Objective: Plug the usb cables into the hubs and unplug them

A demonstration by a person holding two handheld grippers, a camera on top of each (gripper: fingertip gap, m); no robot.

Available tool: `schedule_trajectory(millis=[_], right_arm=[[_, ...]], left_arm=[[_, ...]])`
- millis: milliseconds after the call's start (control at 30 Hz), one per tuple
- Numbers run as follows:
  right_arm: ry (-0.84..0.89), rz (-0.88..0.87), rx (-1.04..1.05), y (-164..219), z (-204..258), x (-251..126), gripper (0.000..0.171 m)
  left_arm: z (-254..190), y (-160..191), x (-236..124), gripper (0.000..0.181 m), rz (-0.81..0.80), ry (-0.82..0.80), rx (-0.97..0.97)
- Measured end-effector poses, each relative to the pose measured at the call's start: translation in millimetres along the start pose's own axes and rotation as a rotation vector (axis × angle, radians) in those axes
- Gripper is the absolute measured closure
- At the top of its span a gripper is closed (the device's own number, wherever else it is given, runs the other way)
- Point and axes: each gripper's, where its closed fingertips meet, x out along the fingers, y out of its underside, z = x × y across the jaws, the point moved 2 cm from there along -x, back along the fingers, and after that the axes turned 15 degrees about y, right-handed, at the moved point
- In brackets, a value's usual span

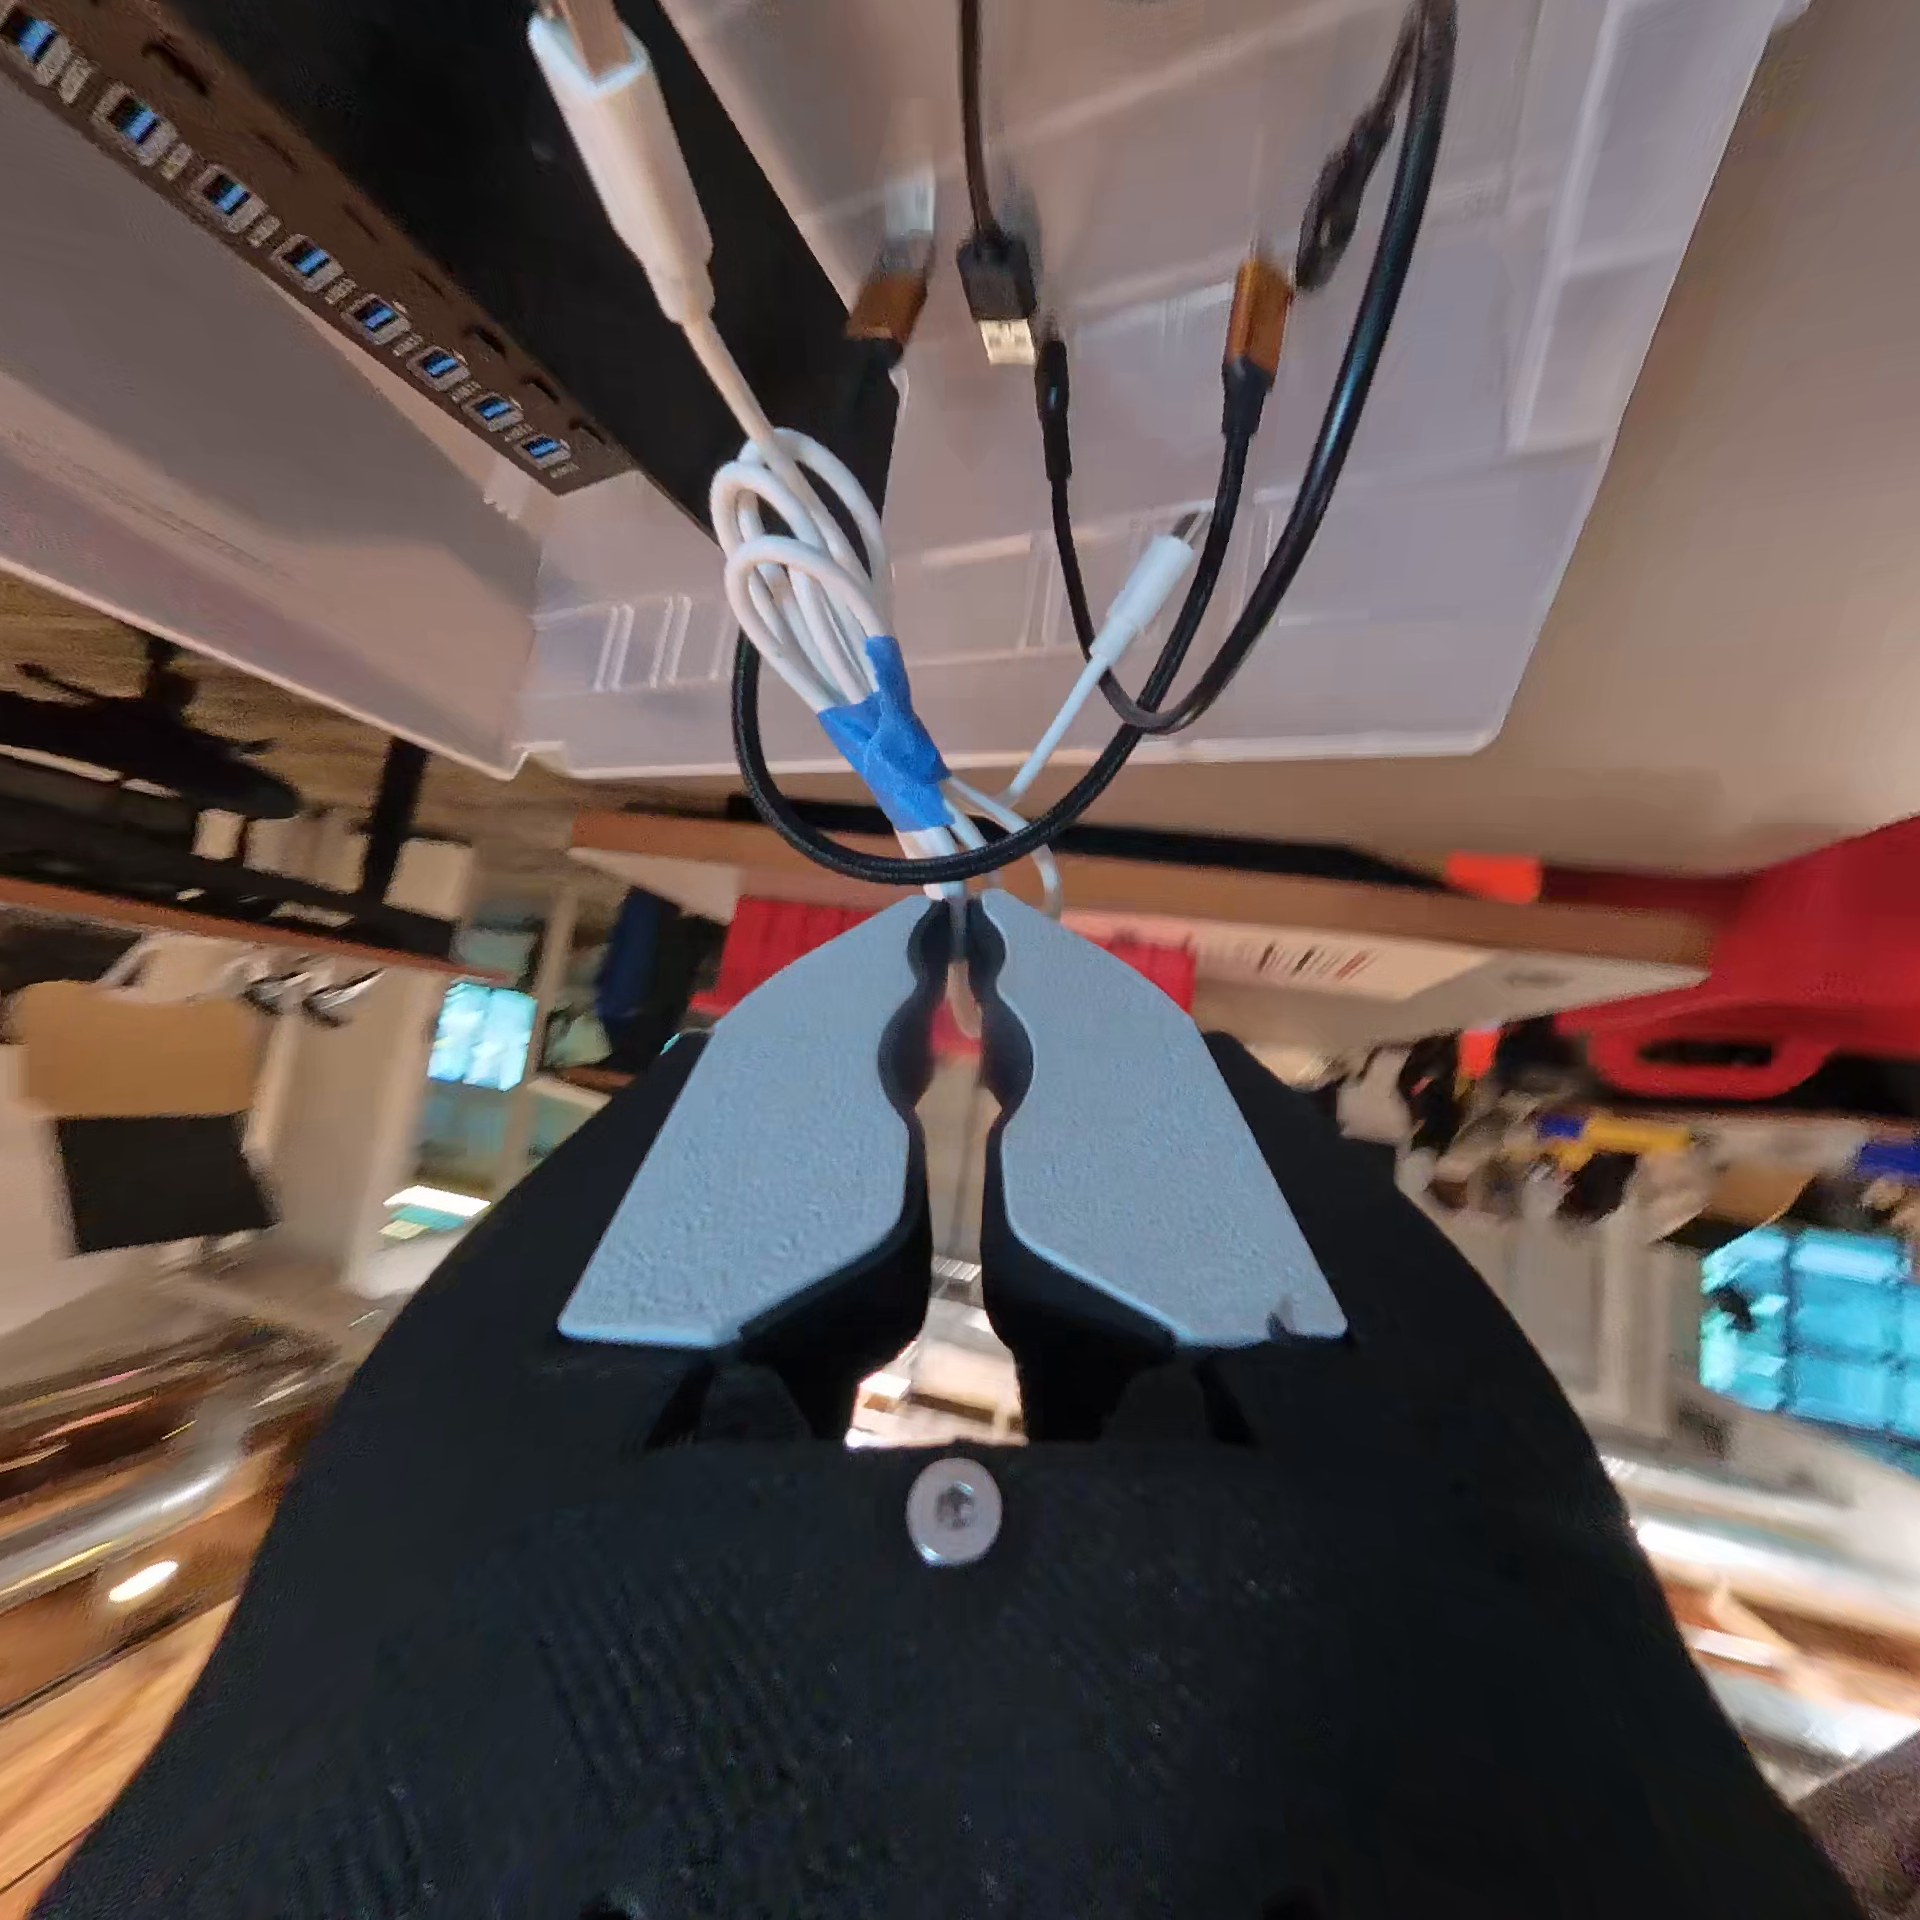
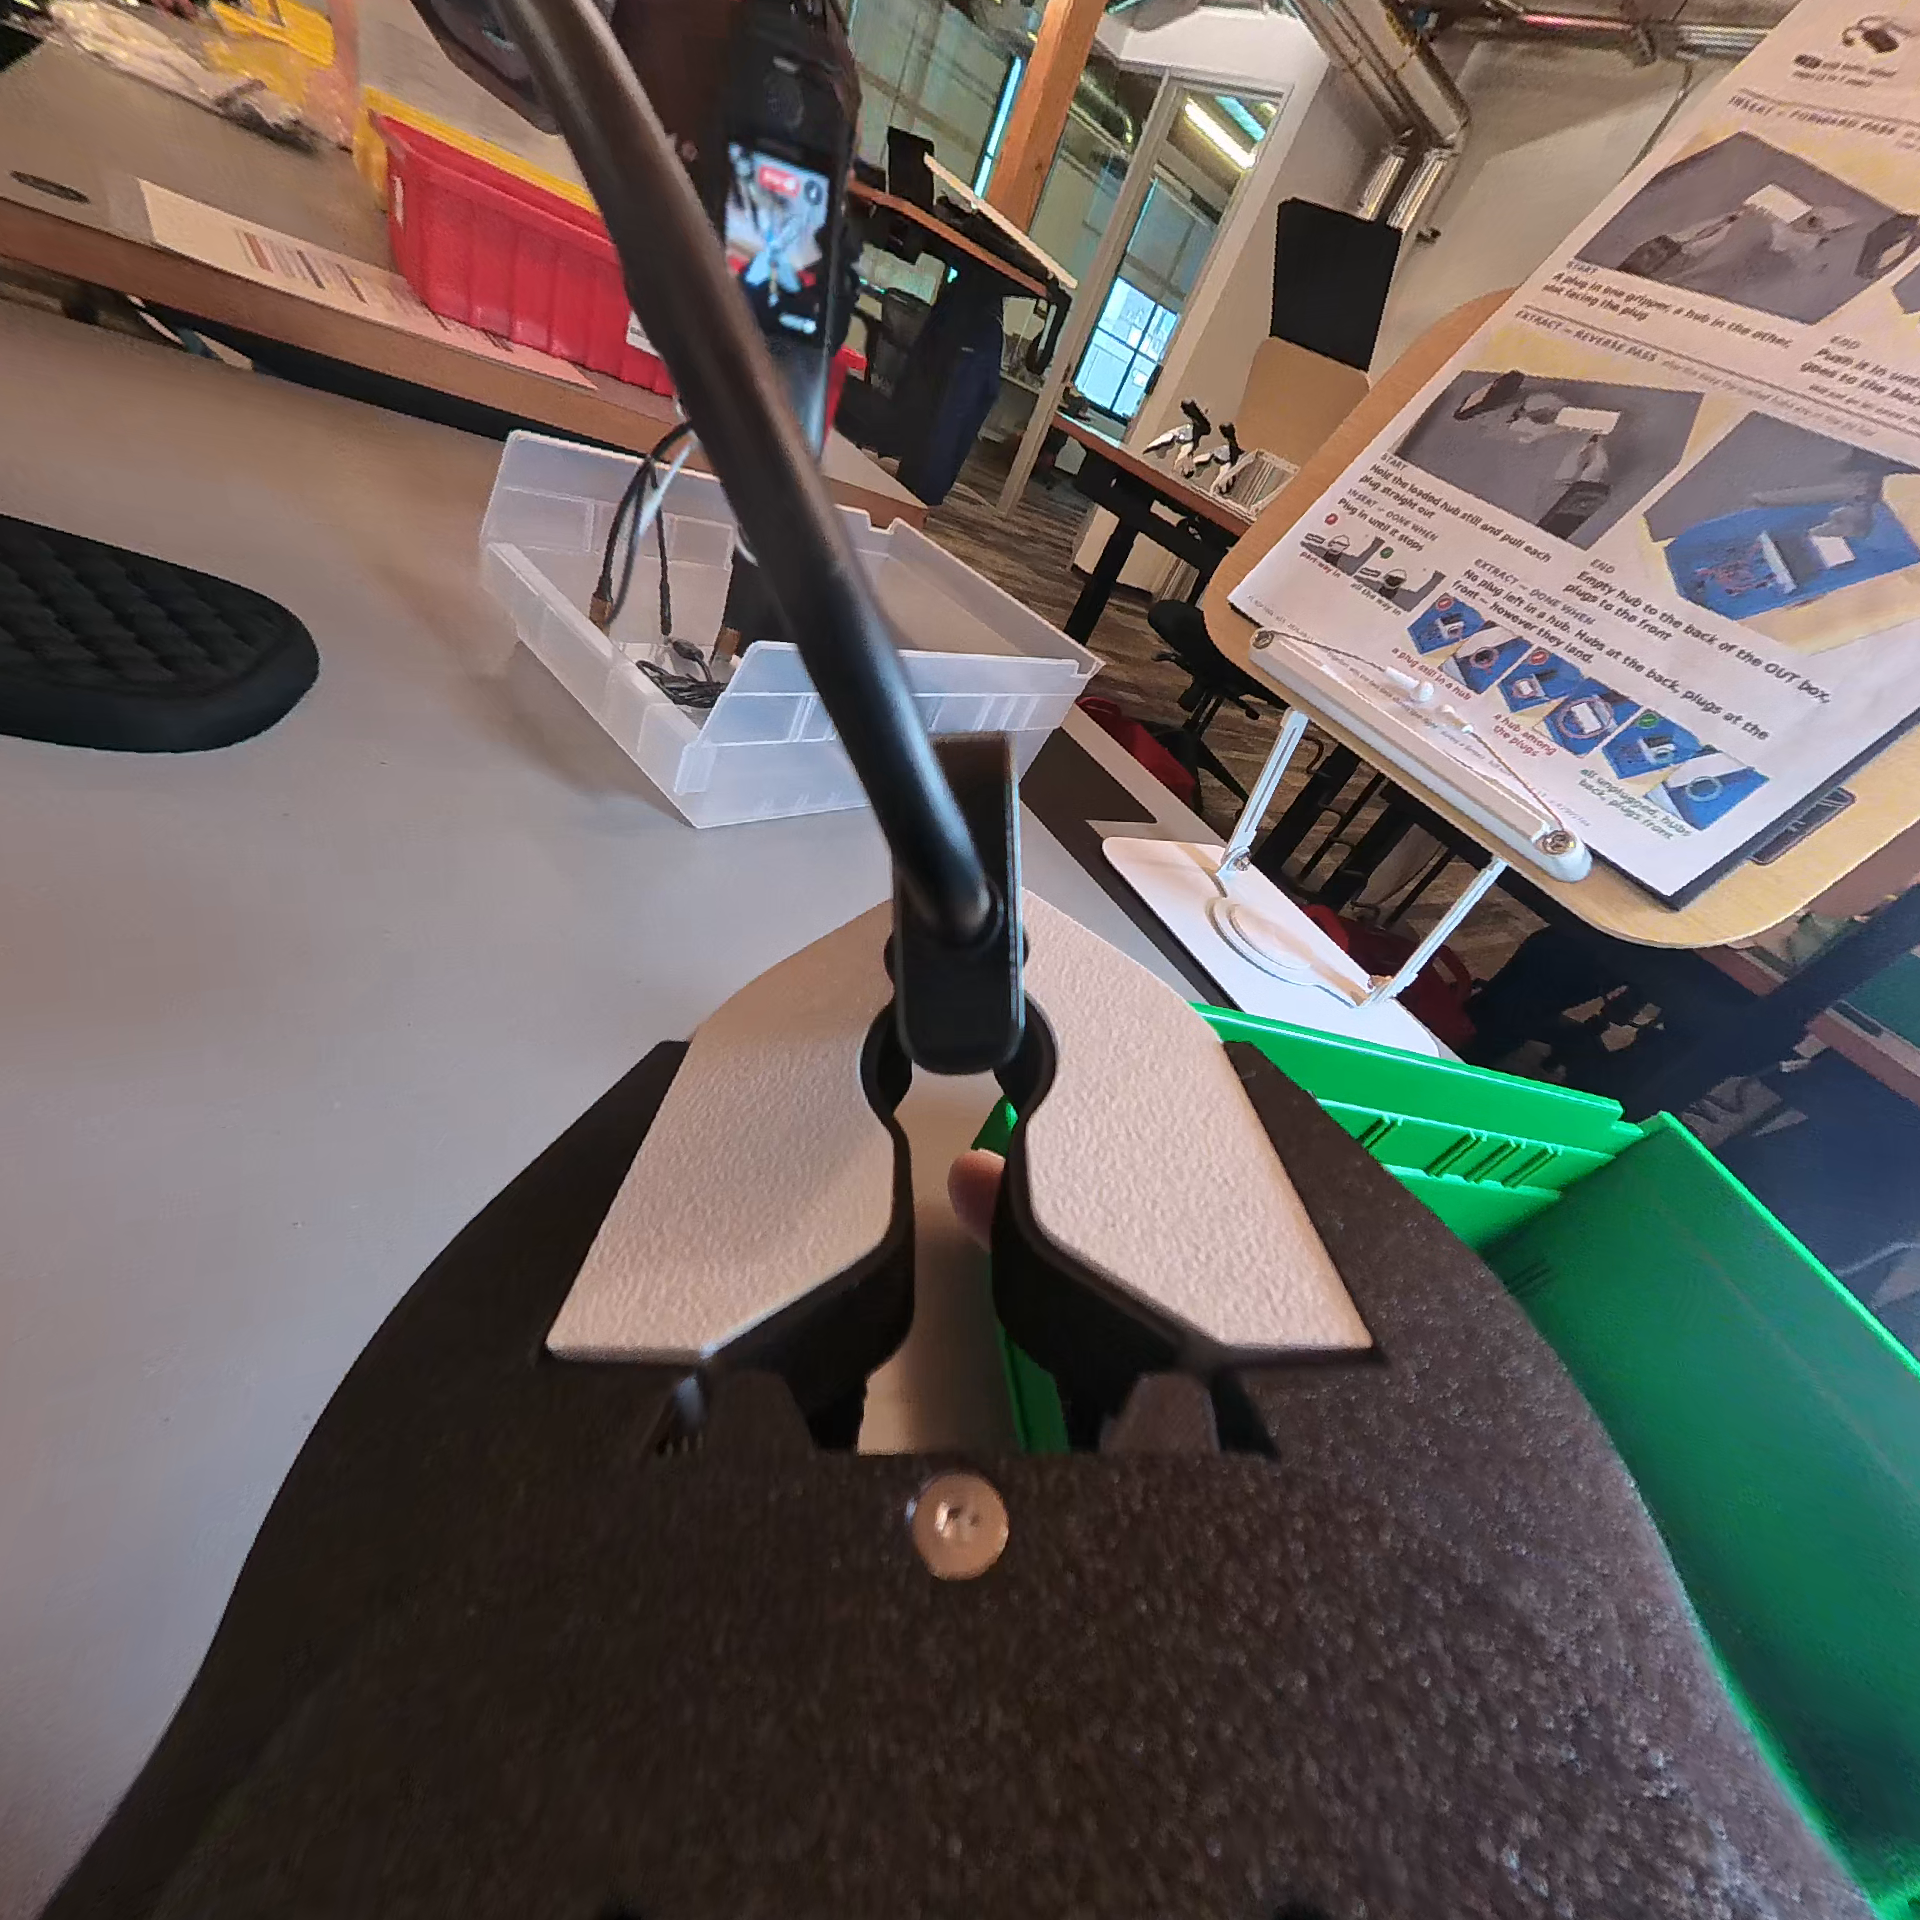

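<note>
Left wrist view: the left gripper (image 1: 958,920) has its jaws clenched on a taped cable bundle (image 1: 883,727) dangling over the clear tray (image 1: 1195,644), while the right gripper (image 2: 958,997) pinches a black hub (image 2: 961,935), so isolating 1 plug first seems wise.

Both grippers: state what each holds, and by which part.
Left gripper: shut on the taped white cable bundle, at its loop end. Right gripper: shut on a black cable, at its strain-relief end.

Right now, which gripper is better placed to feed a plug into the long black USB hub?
Probably left: the left gripper pinches the blue-taped cable bundle beside the hub; the right gripper grips a thick black cable.
</note>
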Motion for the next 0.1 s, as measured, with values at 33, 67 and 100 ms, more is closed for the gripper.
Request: schedule_trajectory(millis=[33, 67, 100], right_arm=[[0.0, 0.0, 0.0, -0.1, 0.2, 0.0, 0.161], [0.001, 0.0, 0.0, -0.3, 0.1, -0.2, 0.16], [0.002, -0.002, -0.001, -0.8, -0.1, -0.5, 0.161]], left_arm=[[-1.3, -1.1, -1.9, 0.178, 0.043, -0.019, 0.021], [-1.7, -3.0, -4.8, 0.178, 0.068, -0.036, 0.038], [-1.3, -4.5, -8.5, 0.178, 0.082, -0.053, 0.058]])
